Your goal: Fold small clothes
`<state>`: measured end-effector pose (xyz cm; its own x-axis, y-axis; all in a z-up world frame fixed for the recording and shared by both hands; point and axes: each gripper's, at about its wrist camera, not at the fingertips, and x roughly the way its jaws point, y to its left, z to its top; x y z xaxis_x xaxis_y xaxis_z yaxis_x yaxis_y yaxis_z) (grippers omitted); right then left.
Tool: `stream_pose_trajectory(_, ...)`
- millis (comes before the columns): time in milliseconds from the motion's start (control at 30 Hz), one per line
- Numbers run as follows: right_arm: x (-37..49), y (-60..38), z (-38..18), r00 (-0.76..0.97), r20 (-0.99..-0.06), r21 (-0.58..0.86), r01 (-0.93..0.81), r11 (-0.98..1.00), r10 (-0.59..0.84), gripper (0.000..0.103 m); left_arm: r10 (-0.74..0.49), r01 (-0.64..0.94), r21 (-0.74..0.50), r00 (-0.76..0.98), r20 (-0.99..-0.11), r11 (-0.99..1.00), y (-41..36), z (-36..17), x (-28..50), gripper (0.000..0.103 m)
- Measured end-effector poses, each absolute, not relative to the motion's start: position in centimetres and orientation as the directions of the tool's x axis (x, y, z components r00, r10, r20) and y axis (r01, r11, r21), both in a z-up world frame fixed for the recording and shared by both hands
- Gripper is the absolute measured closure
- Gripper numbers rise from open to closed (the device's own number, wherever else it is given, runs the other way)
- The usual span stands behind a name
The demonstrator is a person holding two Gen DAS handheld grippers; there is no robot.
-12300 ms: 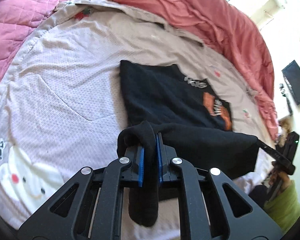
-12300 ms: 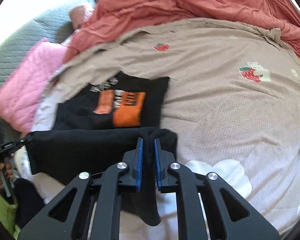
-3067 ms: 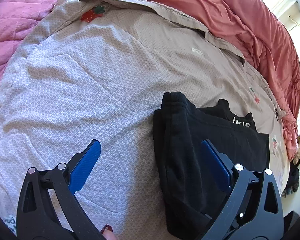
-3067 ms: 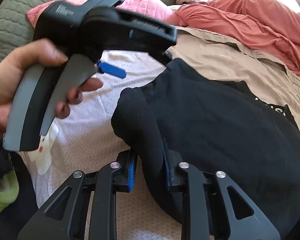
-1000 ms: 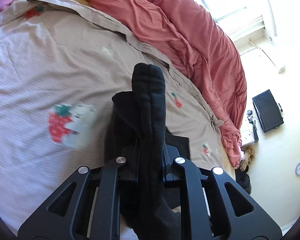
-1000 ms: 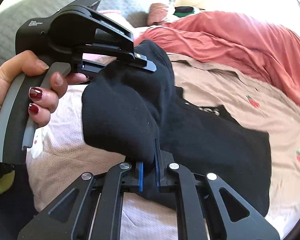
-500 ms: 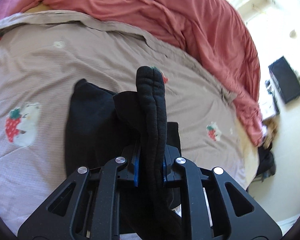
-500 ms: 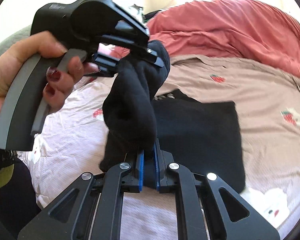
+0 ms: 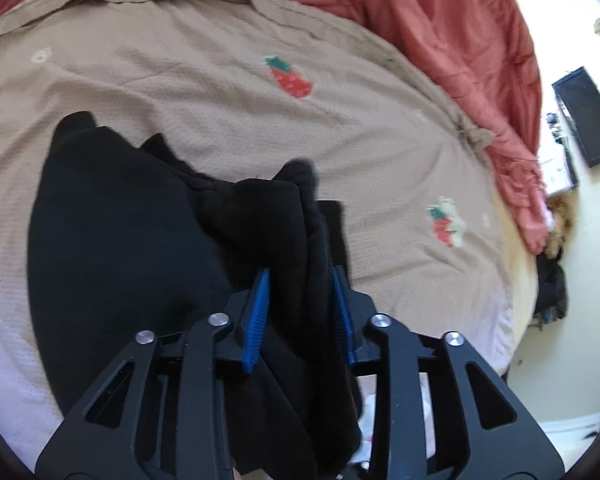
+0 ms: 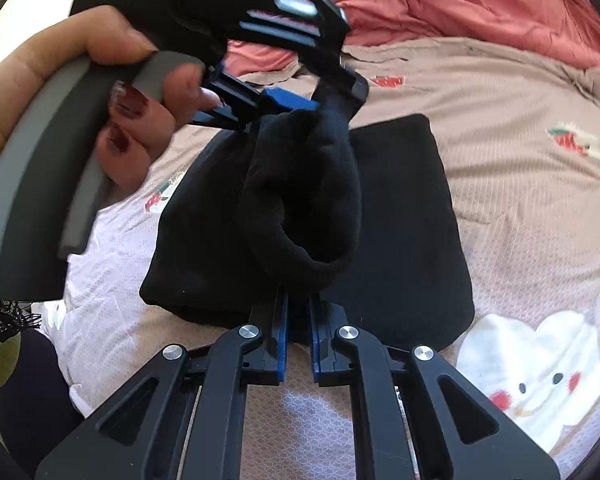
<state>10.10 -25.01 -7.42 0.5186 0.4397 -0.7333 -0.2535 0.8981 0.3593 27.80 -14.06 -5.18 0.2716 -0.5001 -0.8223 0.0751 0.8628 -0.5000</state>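
Observation:
A small black garment [image 9: 112, 248] lies folded on the beige strawberry-print bed cover [image 9: 228, 104]. One thick edge of it is lifted between both grippers. My left gripper [image 9: 300, 292] has its blue pads parted, with the bunched black cloth still lying between them. It also shows in the right wrist view [image 10: 300, 96], held by a hand with red nails. My right gripper [image 10: 298, 312] is shut on the lower fold of the black garment [image 10: 400, 220], just above the flat part.
A red-pink duvet [image 9: 440, 28] is heaped along the far side of the bed. The bed's right edge [image 9: 520, 280] drops to a pale floor with a dark screen [image 9: 584, 116]. A white cloud-face print [image 10: 536, 380] lies near my right gripper.
The lifted black edge has come down toward the flat garment. My left gripper's pads have opened from a tight pinch to a clear gap. The right gripper stays clamped.

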Motion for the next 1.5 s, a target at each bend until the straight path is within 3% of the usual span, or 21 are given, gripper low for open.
stream_pose_trajectory(200, 10.3, -25.1, -7.5, 0.504, -0.74, 0.385, -0.228, 0.895, 0.446, 0.095, -0.524, 0.105, -0.528, 0.379, -0.762, 0.843, -11.4, -2.1, 25.8, 0.073)
stream_pose_trajectory(433, 10.4, -27.2, -6.7, 0.482, -0.724, 0.507, -0.113, 0.854, 0.494, 0.088, -0.34, 0.008, -0.375, 0.441, -0.831, 0.927, -6.4, -3.1, 22.9, 0.073)
stream_pose_trajectory(700, 9.0, -31.7, -2.5, 0.667, -0.65, 0.485, -0.006, 0.874, 0.365, 0.048, -0.165, 0.115, -0.126, 0.447, -0.879, 0.985, -9.8, -6.0, 20.5, 0.071)
stream_pose_trajectory(833, 10.8, -33.0, -2.4, 0.678, -0.649, 0.444, -0.03, 0.895, 0.345, 0.041, -0.133, 0.145, -0.072, 0.47, -0.873, 0.987, -10.7, -6.9, 20.1, 0.07)
stream_pose_trajectory(1000, 14.1, -33.7, -4.2, 0.601, -0.679, 0.496, -0.048, 0.867, 0.422, 0.04, -0.159, 0.168, -0.087, 0.482, -0.862, 0.982, -9.9, -6.5, 19.8, 0.069)
stream_pose_trajectory(1100, 16.1, -33.4, -4.5, 0.571, -0.663, 0.543, -0.076, 0.836, 0.483, 0.039, -0.19, 0.172, -0.117, 0.506, -0.841, 0.978, -9.7, -5.3, 18.9, 0.052)
stream_pose_trajectory(1233, 18.9, -32.1, -5.3, 0.514, -0.673, 0.561, -0.114, 0.82, 0.532, 0.039, -0.189, 0.167, -0.115, 0.543, -0.818, 0.979, -9.3, -4.2, 17.8, 0.051)
stream_pose_trajectory(1333, 20.7, -31.0, -6.8, 0.453, -0.697, 0.567, -0.126, 0.814, 0.556, 0.039, -0.173, 0.161, -0.1, 0.545, -0.821, 0.982, -8.9, -4.3, 17.6, 0.042)
stream_pose_trajectory(1500, 22.1, -29.9, -9.4, 0.397, -0.698, 0.61, -0.105, 0.786, 0.595, 0.039, -0.166, 0.147, -0.103, 0.53, -0.831, 0.984, -8.1, -5.3, 18.1, 0.041)
